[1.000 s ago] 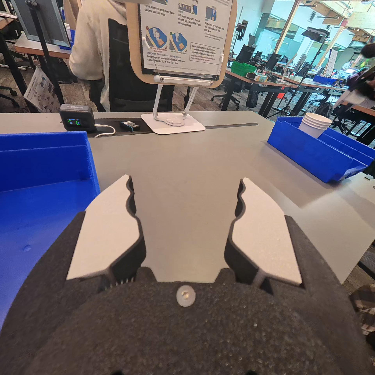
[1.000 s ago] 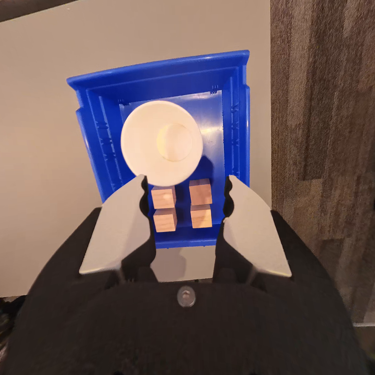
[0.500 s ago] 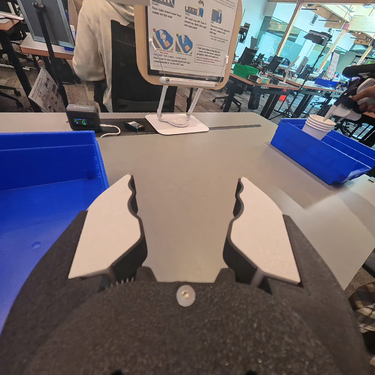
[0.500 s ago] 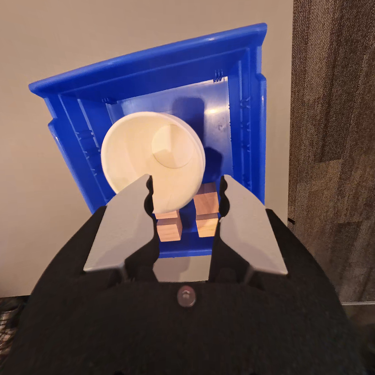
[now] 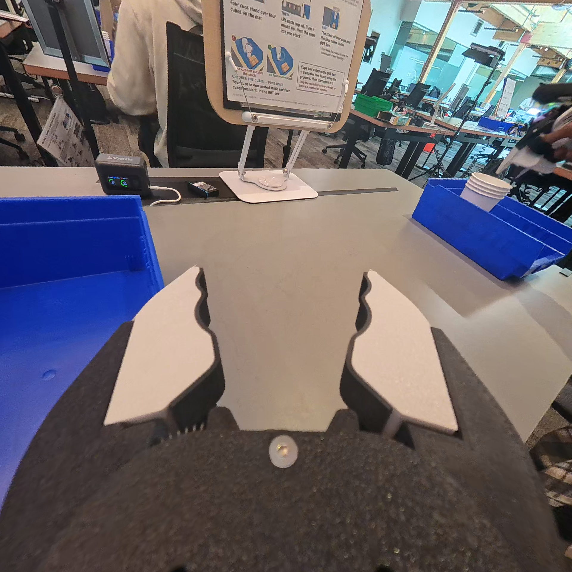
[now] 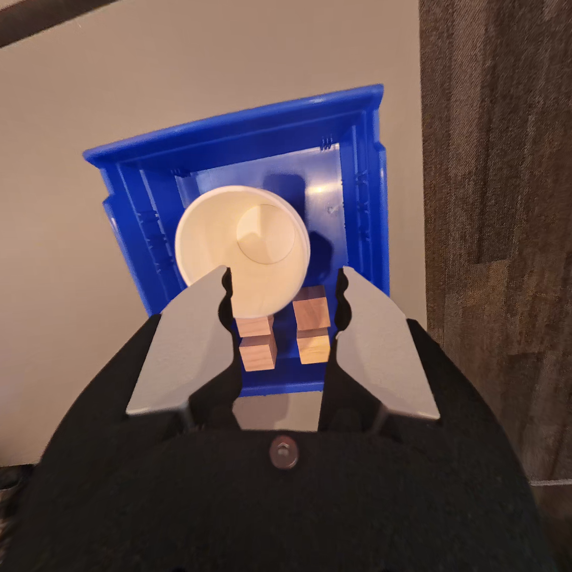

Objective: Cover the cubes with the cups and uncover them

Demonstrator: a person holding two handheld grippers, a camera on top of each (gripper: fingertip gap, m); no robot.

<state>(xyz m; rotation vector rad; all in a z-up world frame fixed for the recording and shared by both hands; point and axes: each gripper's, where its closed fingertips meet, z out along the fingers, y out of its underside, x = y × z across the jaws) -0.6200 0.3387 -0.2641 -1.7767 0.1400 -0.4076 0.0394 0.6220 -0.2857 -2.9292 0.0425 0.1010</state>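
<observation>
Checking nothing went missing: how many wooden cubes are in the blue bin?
4, in a two-by-two block at the bin's near end: near-left, far-left partly under the cup stack, near-right, far-right.

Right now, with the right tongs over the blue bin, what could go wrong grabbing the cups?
1. The stack of white paper cups is nested, so the open right tongs might lift several at once.
2. Four light wooden cubes sit close beside the stack; a finger could knock them.
3. The blue plastic bin walls leave little room, so the tongs might snag.
</observation>
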